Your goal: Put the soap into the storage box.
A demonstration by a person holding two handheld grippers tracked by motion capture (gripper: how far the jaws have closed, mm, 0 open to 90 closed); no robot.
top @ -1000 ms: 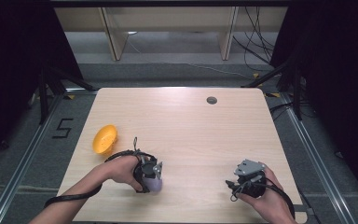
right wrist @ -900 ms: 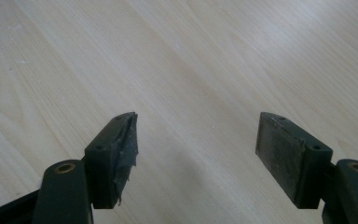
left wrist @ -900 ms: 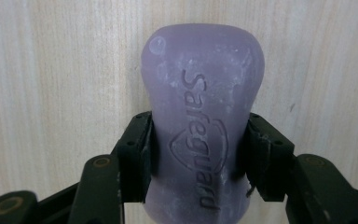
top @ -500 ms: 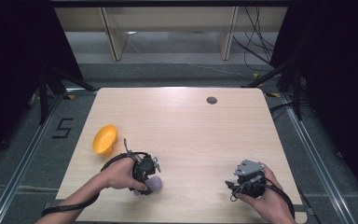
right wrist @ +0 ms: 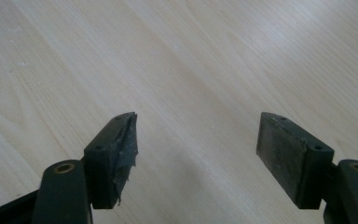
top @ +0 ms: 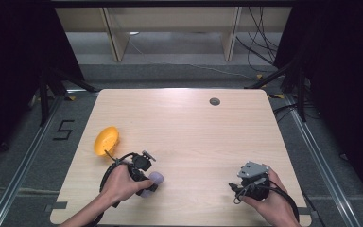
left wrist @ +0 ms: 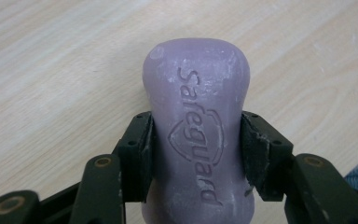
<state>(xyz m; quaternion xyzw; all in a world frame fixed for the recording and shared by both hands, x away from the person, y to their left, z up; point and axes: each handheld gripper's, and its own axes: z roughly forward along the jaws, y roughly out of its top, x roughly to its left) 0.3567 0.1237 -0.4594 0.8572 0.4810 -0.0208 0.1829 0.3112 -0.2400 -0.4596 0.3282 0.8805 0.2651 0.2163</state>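
At the near edge of the table (top: pixel 194 123), toward its left corner, the left gripper (top: pixel 147 176) has just finished closing on a purple bar of soap (left wrist: pixel 196 135). A second ago the jaws were a touch wider; now, in the left gripper view, both pads (left wrist: pixel 145 156) press flat against the narrow waist of the bar, one on each side, with the stamped lettering facing the camera and the rounded far end sticking out beyond the fingertips. From above, the left hand (top: pixel 123 183) has shifted a little down and to the right around the bar since the earlier pictures, and the soap appears to lie on the wood, not yet lifted. The grasp looks settled, so the picking-up step seems ready to begin.

Near the right corner, the right gripper (top: pixel 250 182) rests in the right hand (top: pixel 270 201), where it was a second ago. Its jaws stand wide apart with nothing but bare wood between them.

Farther back on the left, an orange bowl (top: pixel 106 140) sits near the table's edge, apart from the gripped soap and unmoved; it is the likeliest place for the bar to go, a short carry up and to the left. Beyond that, a small dark round fitting (top: pixel 214 101) is set into the tabletop near the far edge.
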